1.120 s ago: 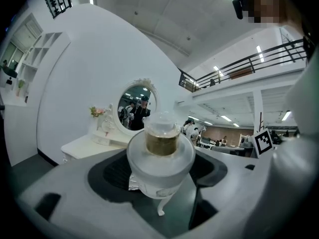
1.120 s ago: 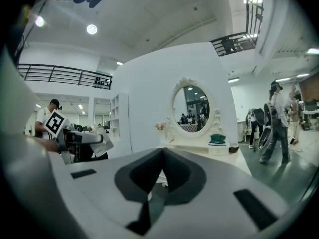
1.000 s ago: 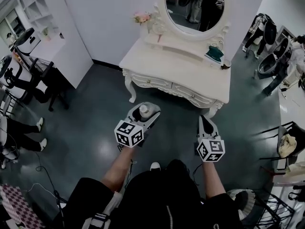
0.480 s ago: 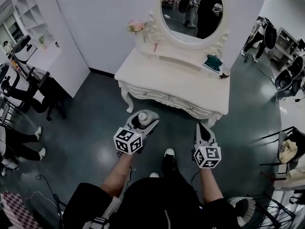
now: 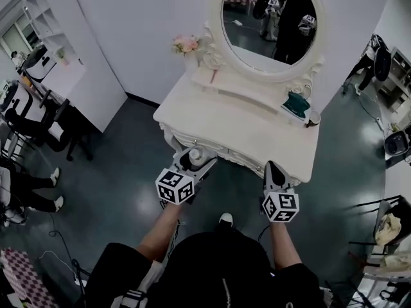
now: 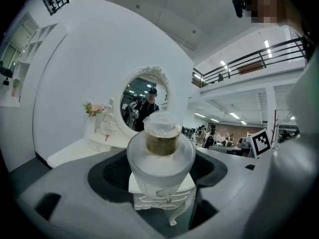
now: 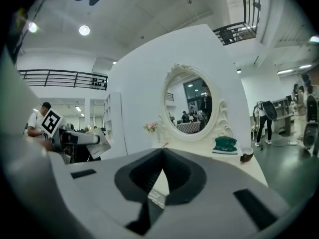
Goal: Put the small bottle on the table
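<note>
Your left tongs (image 5: 199, 161) were clenched on the small frosted-glass bottle (image 5: 194, 153), a squat round bottle with a gold collar and a clear cap. In the left gripper view it stood upright between the two grey jaws, its wide body pressed by the dark pads on both sides and its cap rising above them.

You held the bottle in the air, in front of you and just at the front edge of the white carved dressing table (image 5: 244, 130). It was not on the tabletop. In the head view the tips of those tongs overlapped the table's ornate front rim, with the dark glossy floor (image 5: 128, 172) beneath your arm.

Your right tongs (image 5: 275, 172) were closed on nothing. In the right gripper view their jaws met along the middle, with only the diamond-shaped hollow of the pads left between them. They hung beside the left pair, also near the table's front edge, towards its right corner.

On the table, an oval mirror (image 5: 270, 18) in a white scrolled frame stood at the back. A bunch of pink flowers (image 5: 186, 43) sat at the back left corner. A dark green object (image 5: 297, 104) lay at the back right with a small brown bowl (image 5: 314, 119) just beside it. The middle of the tabletop was bare.
</note>
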Demonstrator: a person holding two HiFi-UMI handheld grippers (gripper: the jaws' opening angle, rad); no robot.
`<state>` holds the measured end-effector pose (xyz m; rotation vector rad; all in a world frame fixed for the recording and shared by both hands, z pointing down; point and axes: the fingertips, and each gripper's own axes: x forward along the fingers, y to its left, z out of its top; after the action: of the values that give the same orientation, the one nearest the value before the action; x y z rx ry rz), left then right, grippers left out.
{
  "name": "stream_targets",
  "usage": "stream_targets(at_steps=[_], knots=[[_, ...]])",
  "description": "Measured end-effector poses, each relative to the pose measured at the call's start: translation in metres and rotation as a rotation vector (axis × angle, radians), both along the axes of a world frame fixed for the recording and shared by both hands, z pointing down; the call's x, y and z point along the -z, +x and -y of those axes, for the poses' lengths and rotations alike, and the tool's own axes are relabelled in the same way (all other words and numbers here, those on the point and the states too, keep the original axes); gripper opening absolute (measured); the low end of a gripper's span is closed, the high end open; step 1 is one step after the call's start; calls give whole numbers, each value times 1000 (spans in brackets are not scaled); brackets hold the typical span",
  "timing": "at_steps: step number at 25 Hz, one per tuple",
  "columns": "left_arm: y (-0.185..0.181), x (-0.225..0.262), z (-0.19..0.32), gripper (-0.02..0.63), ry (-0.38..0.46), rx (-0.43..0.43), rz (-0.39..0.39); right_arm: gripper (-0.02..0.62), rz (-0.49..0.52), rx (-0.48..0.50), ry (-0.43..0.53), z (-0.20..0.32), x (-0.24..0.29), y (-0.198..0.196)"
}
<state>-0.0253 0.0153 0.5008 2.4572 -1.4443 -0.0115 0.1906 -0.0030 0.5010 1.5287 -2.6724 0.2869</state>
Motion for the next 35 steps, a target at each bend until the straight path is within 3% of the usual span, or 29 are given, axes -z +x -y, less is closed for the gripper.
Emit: stream_targets(at_steps=[10, 19, 25, 35], knots=[[-6, -7, 77, 336, -22, 73, 24, 3, 28, 61, -12, 99, -3, 0], [-24, -17, 148, 336, -24, 61, 26, 3, 16, 53, -28, 158, -14, -20], [-37, -19, 217, 336, -27, -39, 30, 3, 6, -21, -41, 210, -17, -41], [-52, -17, 327, 336, -33, -302, 57, 3, -4, -231, -39, 280, -6, -75]])
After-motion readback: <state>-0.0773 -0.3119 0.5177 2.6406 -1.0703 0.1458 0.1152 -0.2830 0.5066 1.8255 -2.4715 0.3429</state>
